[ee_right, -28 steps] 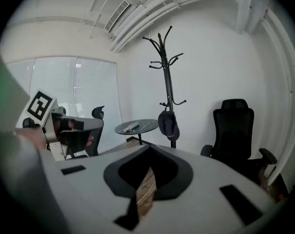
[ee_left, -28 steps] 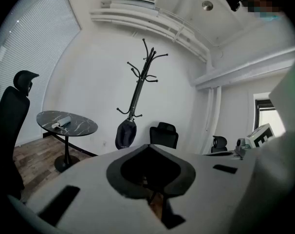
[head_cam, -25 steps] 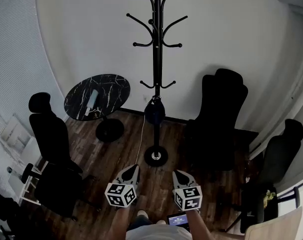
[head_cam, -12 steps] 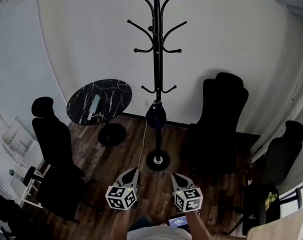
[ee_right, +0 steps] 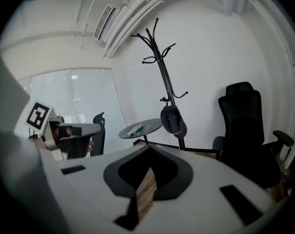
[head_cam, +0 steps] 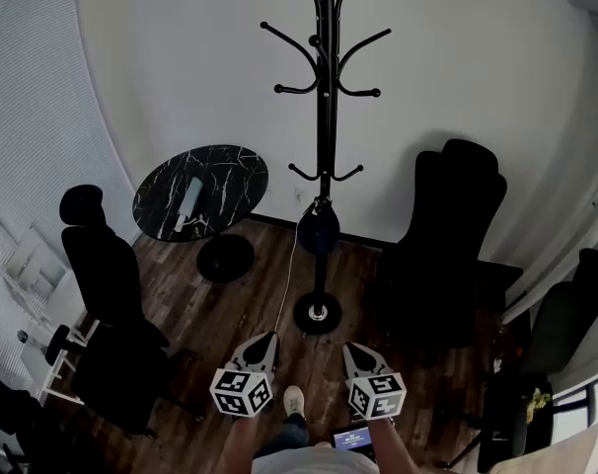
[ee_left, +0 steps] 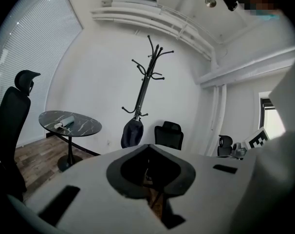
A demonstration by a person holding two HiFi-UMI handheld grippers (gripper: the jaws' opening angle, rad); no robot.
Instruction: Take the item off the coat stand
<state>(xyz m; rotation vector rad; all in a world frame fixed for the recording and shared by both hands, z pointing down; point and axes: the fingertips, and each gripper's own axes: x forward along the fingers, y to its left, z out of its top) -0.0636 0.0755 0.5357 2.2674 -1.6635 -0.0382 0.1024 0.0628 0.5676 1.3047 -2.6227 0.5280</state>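
Note:
A tall black coat stand (head_cam: 323, 126) rises against the white wall, its round base (head_cam: 318, 313) on the wood floor. A dark cap (head_cam: 318, 230) hangs from a low hook; it also shows in the left gripper view as the cap (ee_left: 131, 133) and in the right gripper view as the cap (ee_right: 174, 120). My left gripper (head_cam: 262, 341) and right gripper (head_cam: 351, 349) are held side by side near my body, well short of the stand. Both are shut with nothing between the jaws.
A round black marble table (head_cam: 200, 191) with a pale rolled object (head_cam: 188, 199) stands left of the stand. Black office chairs sit at the left (head_cam: 107, 275), at the right by the wall (head_cam: 447, 235) and far right (head_cam: 560, 324). A white cord (head_cam: 287, 270) hangs toward the floor.
The view has shifted: the coat stand and cap now sit slightly lower and further right, and closer. Both grippers keep their place in front of me, still shut.

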